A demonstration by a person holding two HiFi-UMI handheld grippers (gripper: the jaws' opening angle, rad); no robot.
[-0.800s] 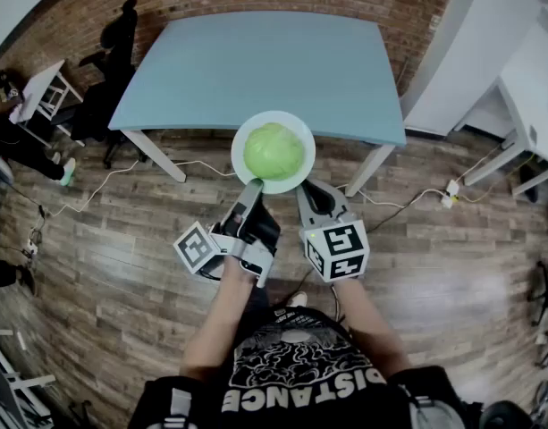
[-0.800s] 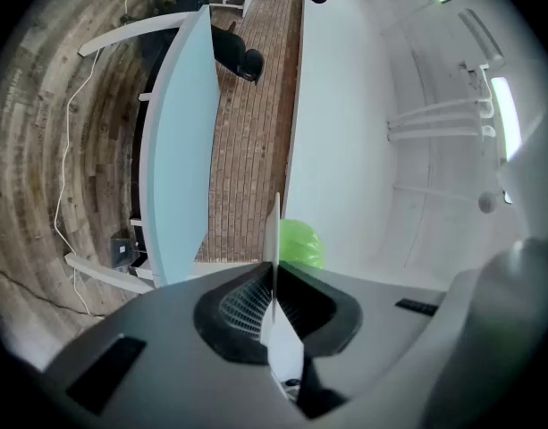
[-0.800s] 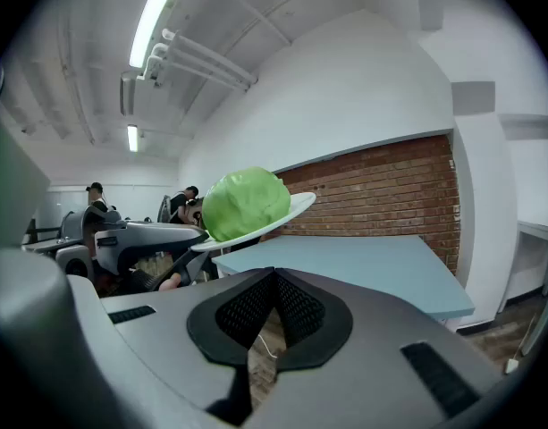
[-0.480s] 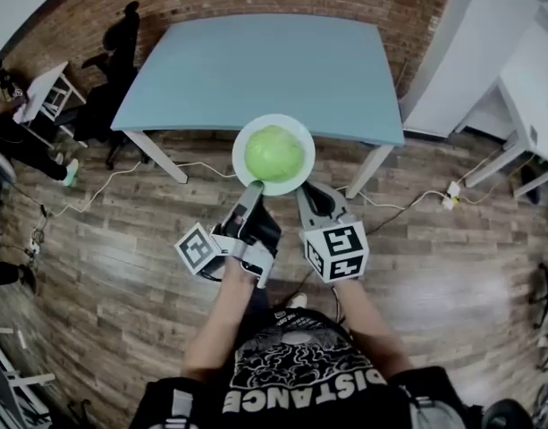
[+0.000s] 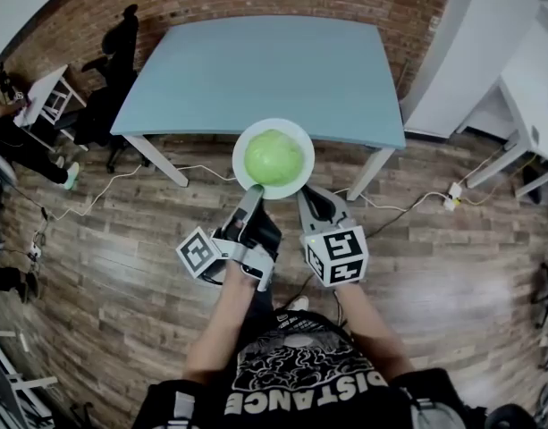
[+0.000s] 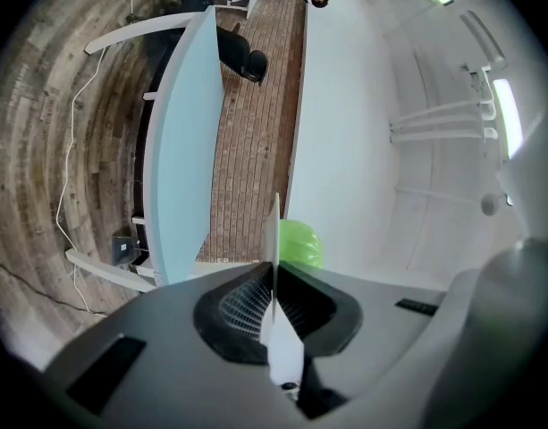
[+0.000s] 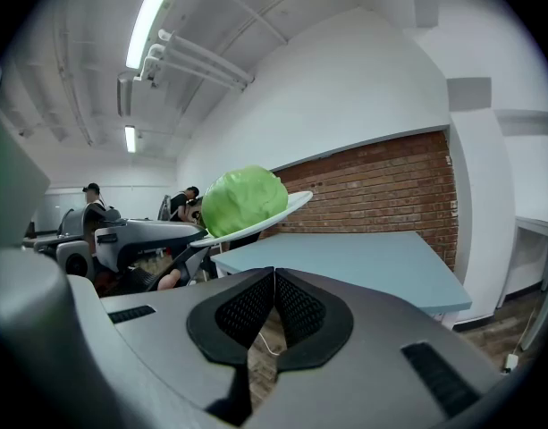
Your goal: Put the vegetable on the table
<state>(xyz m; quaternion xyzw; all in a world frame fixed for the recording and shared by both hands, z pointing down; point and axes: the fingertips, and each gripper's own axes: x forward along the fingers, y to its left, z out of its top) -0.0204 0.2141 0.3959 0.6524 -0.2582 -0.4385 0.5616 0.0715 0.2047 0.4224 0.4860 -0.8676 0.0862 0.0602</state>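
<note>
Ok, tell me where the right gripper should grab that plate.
Probably the bare near-right rim of the plate, coming in level from the person's side, beside where the left gripper clamps the near-left rim. The rim is thin and flat; the green vegetable fills the middle. The right gripper is shut, so open it first.

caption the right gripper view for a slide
Left gripper holds a plate of cabbage near the blue table.

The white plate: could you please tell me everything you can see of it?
The white plate is round, thin and smooth. The left gripper clamps its near rim, holding it in the air, slightly tilted, at the near edge of the blue table without touching it. A green cabbage sits on its middle. The right gripper is shut and empty beside it.
</note>
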